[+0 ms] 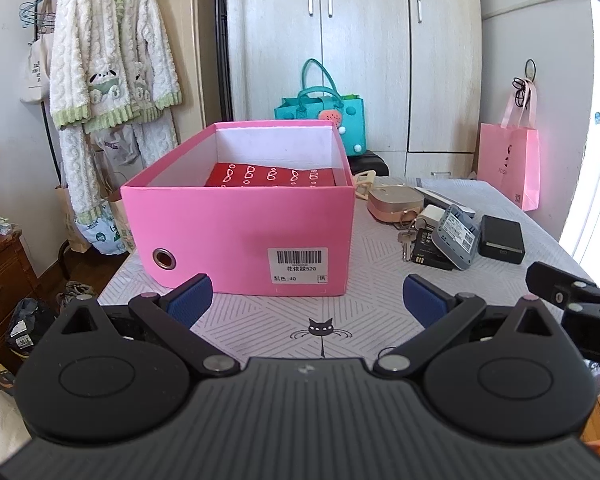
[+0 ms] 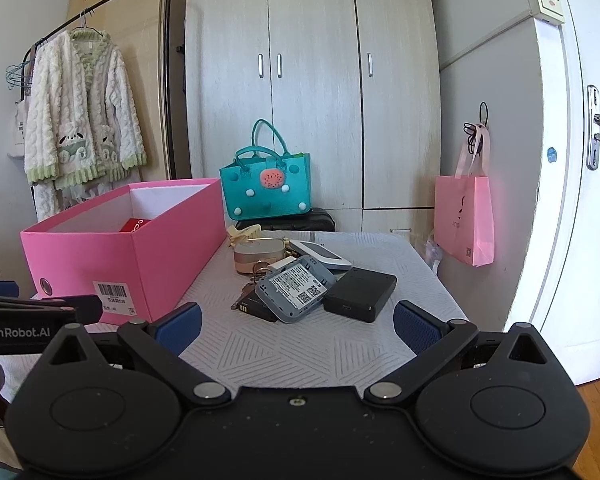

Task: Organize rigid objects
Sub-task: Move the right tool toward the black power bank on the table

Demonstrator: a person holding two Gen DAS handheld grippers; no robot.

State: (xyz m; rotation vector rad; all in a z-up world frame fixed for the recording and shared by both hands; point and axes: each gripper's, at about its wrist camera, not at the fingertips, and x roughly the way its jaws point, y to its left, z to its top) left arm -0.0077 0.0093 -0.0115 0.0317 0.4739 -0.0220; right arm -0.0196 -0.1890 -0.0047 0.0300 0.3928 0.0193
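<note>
Both units idle above the near edge of the bench, which carries a pale cloth with a line pattern and a small black cat print. Left hand-held gripper: released, blue pads spread wide, nothing between them; it faces the short end of the pink box, which stands open-topped on the left part of the bench with a barcode label and a metal eyelet on that end. Inside the box lies a red packet with a white pattern, flat on the bottom. Right hand-held gripper: also released, pads apart and empty, pointed at the cluster of loose items just to the right of the box. Cluster, near to far in the right wrist view: a black rectangular case; a grey-blue device with a white printed label, tilted, resting partly on a flat black battery and touching the black case; keys beside the battery; a small pink-and-beige case; a white flat device behind; a cream hair clip at the far edge by the box corner. Each gripper's side shows at the edge of the other's view. Behind the bench: teal felt bag, wardrobe, pink paper bag hung on the wall, fleece robe on a rack.
</note>
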